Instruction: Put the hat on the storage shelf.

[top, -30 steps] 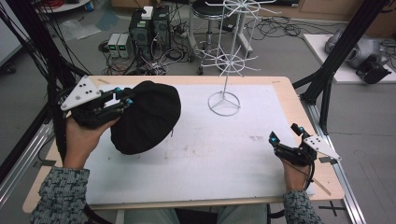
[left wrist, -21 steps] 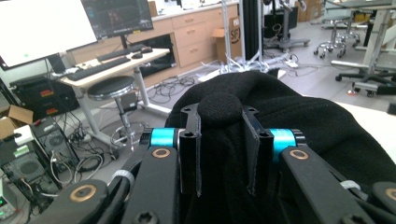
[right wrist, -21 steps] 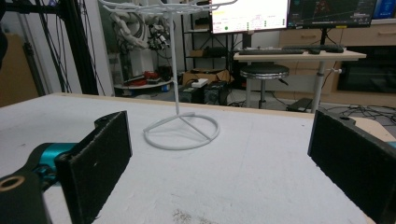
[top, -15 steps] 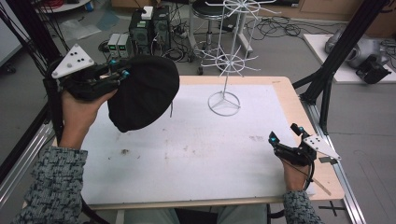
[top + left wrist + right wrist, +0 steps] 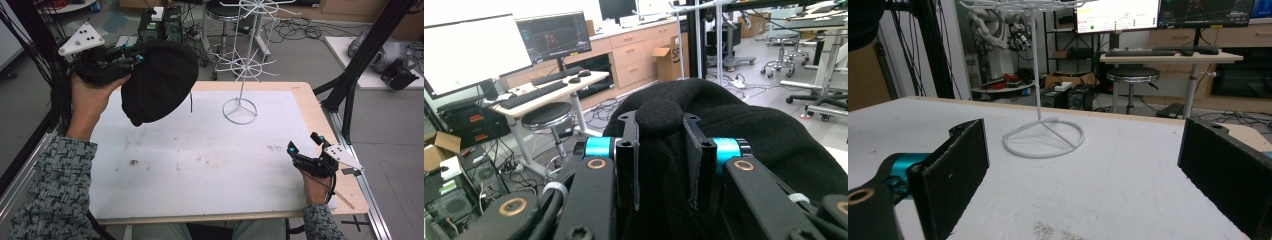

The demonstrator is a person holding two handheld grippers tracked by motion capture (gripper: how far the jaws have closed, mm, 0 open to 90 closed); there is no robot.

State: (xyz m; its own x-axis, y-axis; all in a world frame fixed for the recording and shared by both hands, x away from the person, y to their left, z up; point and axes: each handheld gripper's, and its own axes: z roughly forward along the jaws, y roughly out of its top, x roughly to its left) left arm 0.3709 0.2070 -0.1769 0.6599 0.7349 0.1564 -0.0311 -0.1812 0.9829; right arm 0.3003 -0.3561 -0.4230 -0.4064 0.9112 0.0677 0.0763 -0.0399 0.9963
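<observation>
A black knit hat (image 5: 160, 82) hangs in the air over the table's far left corner, held up by my left gripper (image 5: 134, 56), which is shut on a fold of its fabric. In the left gripper view the two black jaws pinch a bunched lump of the hat (image 5: 659, 116), and my left gripper (image 5: 659, 160) points out over the room. A white wire rack (image 5: 241, 65) stands on a ring base at the far middle of the table (image 5: 210, 160). My right gripper (image 5: 305, 144) rests open near the table's right edge, and the right gripper view (image 5: 1083, 170) faces the rack's base (image 5: 1043, 137).
Black frame posts (image 5: 350, 90) rise beside the table's right and left edges. Beyond the far edge, a stool (image 5: 225, 10), cables and electronics boxes (image 5: 160, 22) sit on the floor. A corner of the hat (image 5: 863, 22) shows at the top left of the right gripper view.
My left gripper has lifted the hat off the table and carried it up and toward the far left. The right gripper has stayed where it was.
</observation>
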